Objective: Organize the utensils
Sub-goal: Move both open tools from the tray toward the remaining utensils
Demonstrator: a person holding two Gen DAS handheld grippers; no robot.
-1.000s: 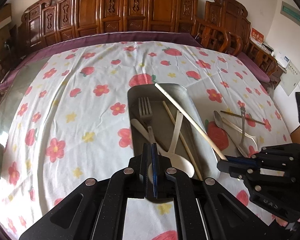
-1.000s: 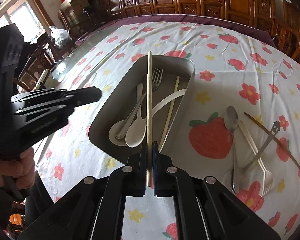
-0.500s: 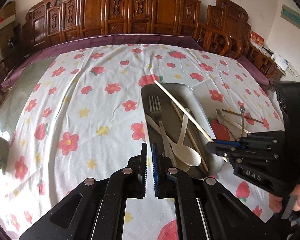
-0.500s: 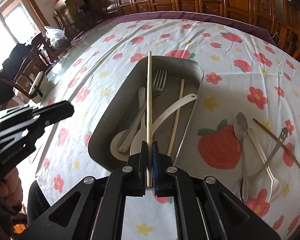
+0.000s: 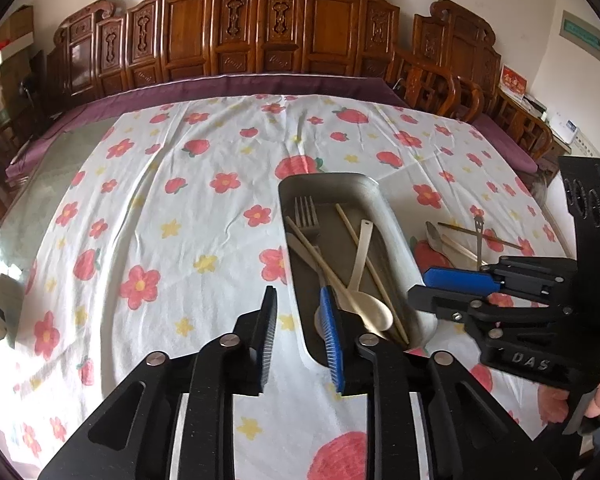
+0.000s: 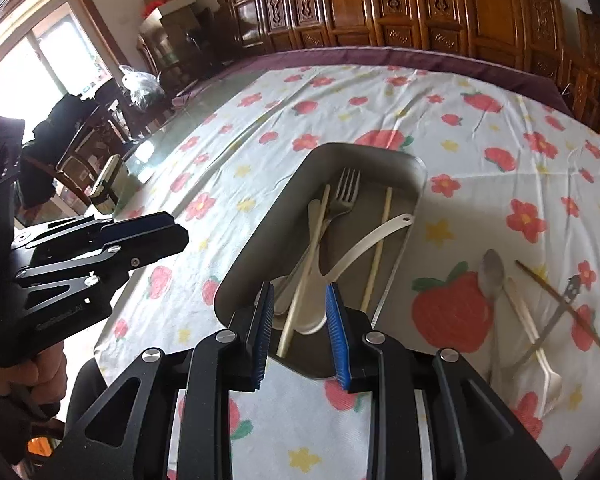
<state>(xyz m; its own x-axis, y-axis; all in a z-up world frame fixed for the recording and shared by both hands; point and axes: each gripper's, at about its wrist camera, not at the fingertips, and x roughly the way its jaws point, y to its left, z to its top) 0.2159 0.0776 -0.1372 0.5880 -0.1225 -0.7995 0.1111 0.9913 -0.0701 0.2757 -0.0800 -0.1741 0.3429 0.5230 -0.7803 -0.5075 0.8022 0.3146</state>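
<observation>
A grey metal tray (image 5: 340, 185) (image 6: 268, 224) lies on the flowered tablecloth. It holds a metal fork (image 6: 346, 192), white spoons (image 5: 374, 312), and two pale chopsticks (image 6: 304, 276) (image 6: 378, 248). My right gripper (image 6: 300, 332) is open and empty above the tray's near end, over one chopstick. My left gripper (image 5: 300, 332) is open and empty at the tray's near left rim. A metal spoon (image 6: 494, 276), a white fork (image 6: 540, 344), a small metal utensil (image 6: 560, 312) and a dark chopstick (image 6: 560, 300) lie on the cloth right of the tray.
The table (image 5: 140, 208) has a flowered cloth with a purple border. Carved wooden chairs (image 5: 280, 28) line the far side and right. The right gripper also shows in the left wrist view (image 5: 440, 288), beside the tray. A bare glass tabletop strip (image 6: 172, 136) lies at the left.
My right gripper opened and let go of the pale chopstick, which now lies in the tray. My left gripper opened too and shifted left of the tray.
</observation>
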